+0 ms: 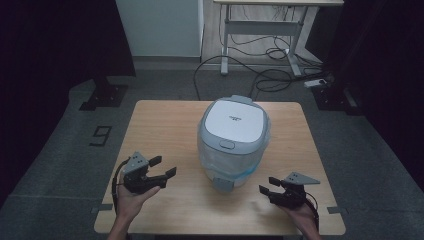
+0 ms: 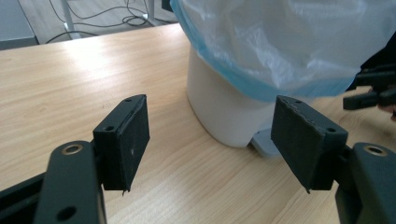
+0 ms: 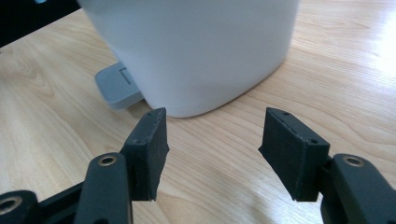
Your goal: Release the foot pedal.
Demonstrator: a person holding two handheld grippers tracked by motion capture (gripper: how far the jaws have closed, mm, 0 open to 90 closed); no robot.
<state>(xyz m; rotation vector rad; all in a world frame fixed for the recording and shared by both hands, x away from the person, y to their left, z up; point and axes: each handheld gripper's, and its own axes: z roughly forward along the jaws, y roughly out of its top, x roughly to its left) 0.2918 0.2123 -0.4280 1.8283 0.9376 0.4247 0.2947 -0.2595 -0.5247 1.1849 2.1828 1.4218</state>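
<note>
1. Bin [image 1: 233,140] stands mid-table [image 1: 165,120], between left gripper [image 1: 166,167] and right gripper [image 1: 266,185] — touching neither.
2. Both grippers: jaws apart, empty.
3. Pedal [image 3: 116,86] faces the person.
4. Bag [image 2: 299,42] covers the upper body; gripper views cut off the lid.
</note>
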